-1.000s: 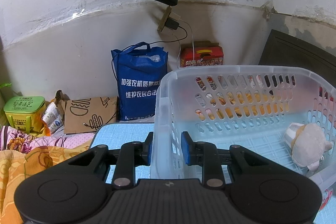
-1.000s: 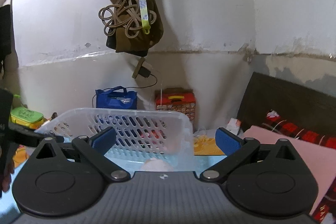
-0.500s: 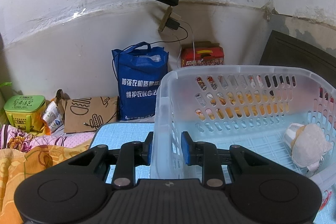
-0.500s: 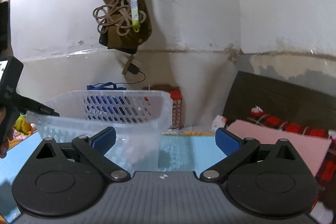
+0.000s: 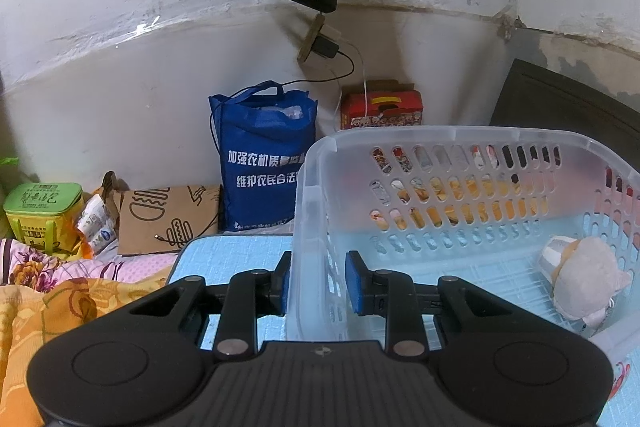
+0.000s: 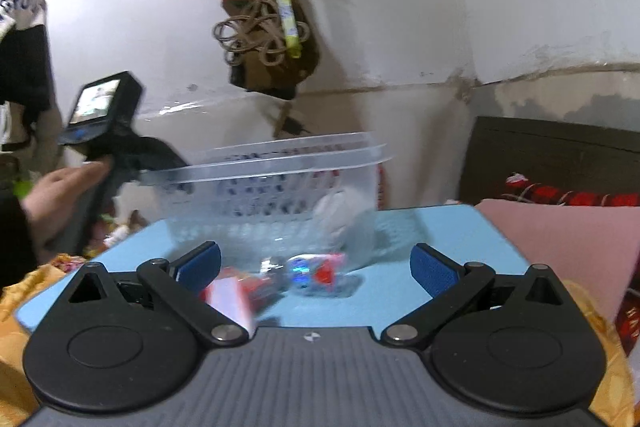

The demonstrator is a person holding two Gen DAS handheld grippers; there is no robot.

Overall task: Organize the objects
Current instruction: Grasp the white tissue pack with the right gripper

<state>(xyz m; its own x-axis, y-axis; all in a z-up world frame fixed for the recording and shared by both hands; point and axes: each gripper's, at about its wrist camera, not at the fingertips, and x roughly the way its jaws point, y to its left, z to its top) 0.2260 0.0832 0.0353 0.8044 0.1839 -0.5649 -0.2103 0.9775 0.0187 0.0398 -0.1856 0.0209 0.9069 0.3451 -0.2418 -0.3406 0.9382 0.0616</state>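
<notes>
Left claw [image 5: 316, 281] clamps basket [image 5: 460, 139] wall | right claw [image 6: 316, 267] released | packets [image 6: 296, 277] blurred

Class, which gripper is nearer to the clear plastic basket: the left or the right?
Left. The left gripper is clamped on the basket wall, one finger on each side. The right gripper is open, short of the basket and not touching it.

Blue table [image 6: 432, 227] carries basket [image 5: 460, 143], blurred packets [image 6: 316, 273].

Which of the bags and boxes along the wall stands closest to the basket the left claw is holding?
The blue fabric tote bag with white lettering, right beside the translucent plastic basket; the red carton sits behind, and the green box far left.
</notes>
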